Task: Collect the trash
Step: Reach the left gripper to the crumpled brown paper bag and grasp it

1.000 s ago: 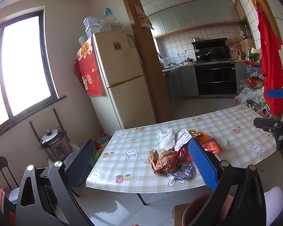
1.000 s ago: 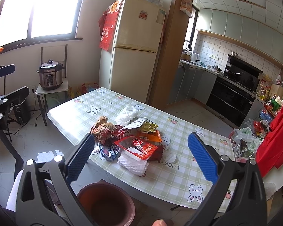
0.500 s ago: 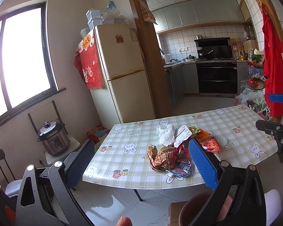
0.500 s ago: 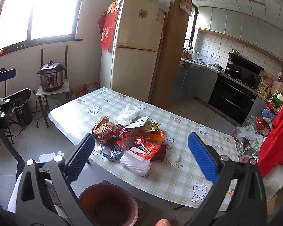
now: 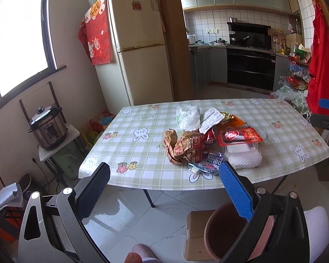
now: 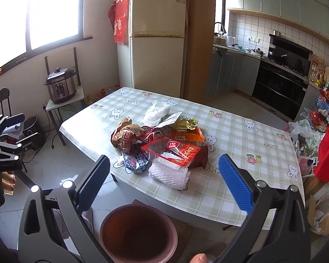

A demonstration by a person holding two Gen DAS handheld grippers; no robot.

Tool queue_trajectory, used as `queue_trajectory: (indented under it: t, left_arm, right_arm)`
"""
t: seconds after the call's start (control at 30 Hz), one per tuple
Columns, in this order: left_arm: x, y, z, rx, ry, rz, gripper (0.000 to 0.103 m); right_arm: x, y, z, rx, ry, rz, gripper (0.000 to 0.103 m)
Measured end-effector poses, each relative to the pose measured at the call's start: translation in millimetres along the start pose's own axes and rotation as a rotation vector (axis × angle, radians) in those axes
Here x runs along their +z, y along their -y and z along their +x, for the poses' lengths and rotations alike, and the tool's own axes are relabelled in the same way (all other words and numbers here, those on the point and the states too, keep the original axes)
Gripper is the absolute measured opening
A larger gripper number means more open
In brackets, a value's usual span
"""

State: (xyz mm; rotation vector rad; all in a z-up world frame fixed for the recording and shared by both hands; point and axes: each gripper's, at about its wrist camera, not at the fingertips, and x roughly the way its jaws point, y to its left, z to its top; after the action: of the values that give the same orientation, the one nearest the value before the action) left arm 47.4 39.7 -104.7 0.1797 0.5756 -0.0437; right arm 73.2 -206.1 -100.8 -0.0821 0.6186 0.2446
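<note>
We hold the left gripper (image 5: 163, 189) & right gripper (image 6: 163, 182) wide apart w/ nothing in them, back from the green checked plastic table cover (image 6: 252, 135). The pile of crinkly shiny wrappers (image 6: 155, 142) sits mid-table, so the round brown plastic bin (image 6: 138, 233) waits near, below the edge.

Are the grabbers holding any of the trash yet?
No, nothing is held. The left gripper and the right gripper are both open, with empty space between their fingers. The trash pile lies on the table.
</note>
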Motion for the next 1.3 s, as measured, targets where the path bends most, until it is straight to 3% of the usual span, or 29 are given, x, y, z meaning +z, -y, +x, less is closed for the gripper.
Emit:
queue_trajectory:
  t: [0.2,0.33,0.43,0.47,0.57,0.7,0.83,0.97,1.07,1.3]
  left_arm:
    - [-19,4,39,-0.040,-0.107,0.000,0.098]
    - [-26,9,64,-0.022,-0.157,0.008,0.098]
    - [-28,4,84,-0.064,-0.185,-0.053,0.098]
    - [-29,3,92,-0.080,-0.194,-0.073,0.096]
    - [-27,3,121,-0.106,-0.245,-0.091,0.075]
    - [-18,4,161,-0.141,-0.273,-0.123,0.072]
    - [-1,19,205,-0.152,-0.242,-0.069,0.073]
    - [11,32,247,-0.174,-0.228,-0.061,0.090]
    - [18,45,269,-0.145,-0.215,-0.014,0.097]
    - [10,63,312,-0.082,-0.252,0.109,0.097]
  right_arm:
    - [-8,1,30,-0.019,-0.048,-0.026,0.098]
    - [-15,9,52,-0.026,-0.086,-0.015,0.098]
    - [-20,18,72,-0.016,-0.118,0.000,0.097]
    - [-22,20,80,-0.013,-0.131,-0.002,0.097]
    - [-29,26,103,-0.015,-0.167,-0.015,0.097]
    - [-35,38,130,0.000,-0.198,0.006,0.097]
    - [-38,48,156,0.007,-0.225,0.022,0.097]
    - [-40,56,179,0.019,-0.244,0.039,0.097]
    - [-40,59,190,0.028,-0.250,0.046,0.097]
    - [-42,61,211,0.049,-0.265,0.054,0.097]
